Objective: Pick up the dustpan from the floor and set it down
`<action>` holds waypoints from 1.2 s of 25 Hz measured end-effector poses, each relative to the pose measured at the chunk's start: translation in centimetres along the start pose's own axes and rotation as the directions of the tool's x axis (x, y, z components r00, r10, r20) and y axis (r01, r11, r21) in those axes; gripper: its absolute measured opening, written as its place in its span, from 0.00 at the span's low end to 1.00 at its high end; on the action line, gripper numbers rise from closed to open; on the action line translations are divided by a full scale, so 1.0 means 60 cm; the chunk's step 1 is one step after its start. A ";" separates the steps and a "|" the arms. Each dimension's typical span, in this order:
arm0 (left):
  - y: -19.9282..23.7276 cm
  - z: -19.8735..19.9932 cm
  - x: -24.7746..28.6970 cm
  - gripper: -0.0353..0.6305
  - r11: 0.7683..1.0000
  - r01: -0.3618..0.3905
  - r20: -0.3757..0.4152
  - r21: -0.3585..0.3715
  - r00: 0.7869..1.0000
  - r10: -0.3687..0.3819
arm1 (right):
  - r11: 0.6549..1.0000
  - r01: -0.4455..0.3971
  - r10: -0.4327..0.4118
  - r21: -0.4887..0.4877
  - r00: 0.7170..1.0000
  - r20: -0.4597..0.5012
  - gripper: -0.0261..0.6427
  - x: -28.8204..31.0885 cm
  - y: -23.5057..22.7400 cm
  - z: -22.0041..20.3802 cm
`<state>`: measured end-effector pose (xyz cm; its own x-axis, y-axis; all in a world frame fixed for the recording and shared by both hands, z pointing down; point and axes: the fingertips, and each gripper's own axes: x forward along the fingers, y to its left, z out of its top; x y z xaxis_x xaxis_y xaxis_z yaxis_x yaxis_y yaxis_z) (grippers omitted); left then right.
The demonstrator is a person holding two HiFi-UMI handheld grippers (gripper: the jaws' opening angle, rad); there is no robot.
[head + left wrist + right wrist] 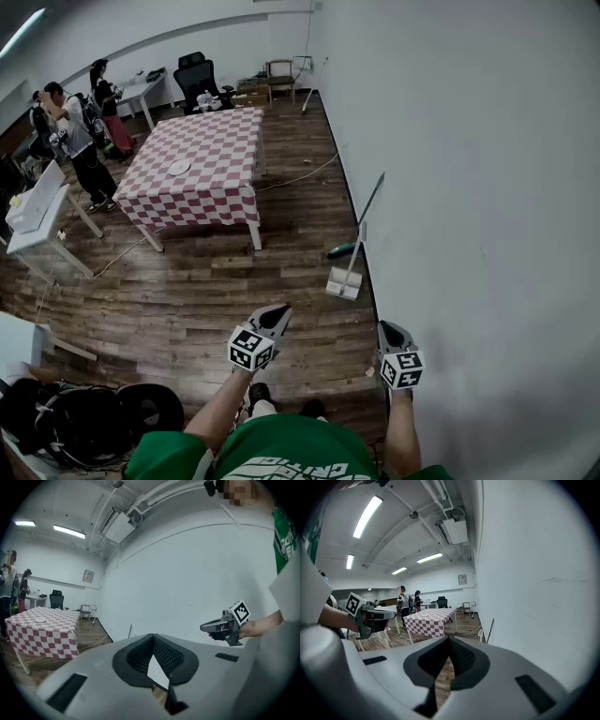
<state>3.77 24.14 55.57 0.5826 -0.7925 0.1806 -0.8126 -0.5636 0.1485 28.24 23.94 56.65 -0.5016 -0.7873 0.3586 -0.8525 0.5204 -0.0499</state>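
The white dustpan [342,283] stands on the wooden floor by the wall, its long handle [354,251] upright. A green-headed broom [342,250] leans on the wall beside it. In the right gripper view the dustpan [481,634] is small and far ahead, by the wall. My left gripper [280,310] and right gripper [387,329] hover side by side well short of it. On both, the jaws meet at the tips with nothing between them, as the left gripper [152,637] and the right gripper [449,640] show in their own views.
A table with a red-checked cloth [199,167] stands mid-room, with a cable [302,177] running along the floor to the wall. People [75,141] stand at the back left by white desks [36,214]. Black gear [89,420] lies near my feet. A white wall [469,187] fills the right.
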 end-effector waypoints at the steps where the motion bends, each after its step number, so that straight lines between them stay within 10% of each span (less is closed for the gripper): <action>1: -0.002 0.002 0.001 0.06 1.000 -0.003 0.000 0.001 1.000 0.003 | 1.000 -0.005 0.005 -0.002 1.000 0.001 0.05 0.000 -0.002 0.002; 16: -0.023 -0.026 0.030 0.06 0.999 -0.022 -0.020 -0.023 1.000 0.022 | 1.000 -0.009 0.010 0.026 1.000 -0.009 0.05 0.025 -0.042 -0.012; 30: 0.172 0.003 0.195 0.06 0.998 -0.001 -0.003 -0.065 1.000 0.001 | 0.999 0.033 -0.032 0.001 0.998 -0.051 0.05 0.244 -0.117 0.059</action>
<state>2.21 9.04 59.06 0.5820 -0.7921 0.1836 -0.8104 -0.5465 0.2113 26.36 7.59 58.96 -0.4655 -0.7858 0.4072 -0.8685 0.4941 -0.0393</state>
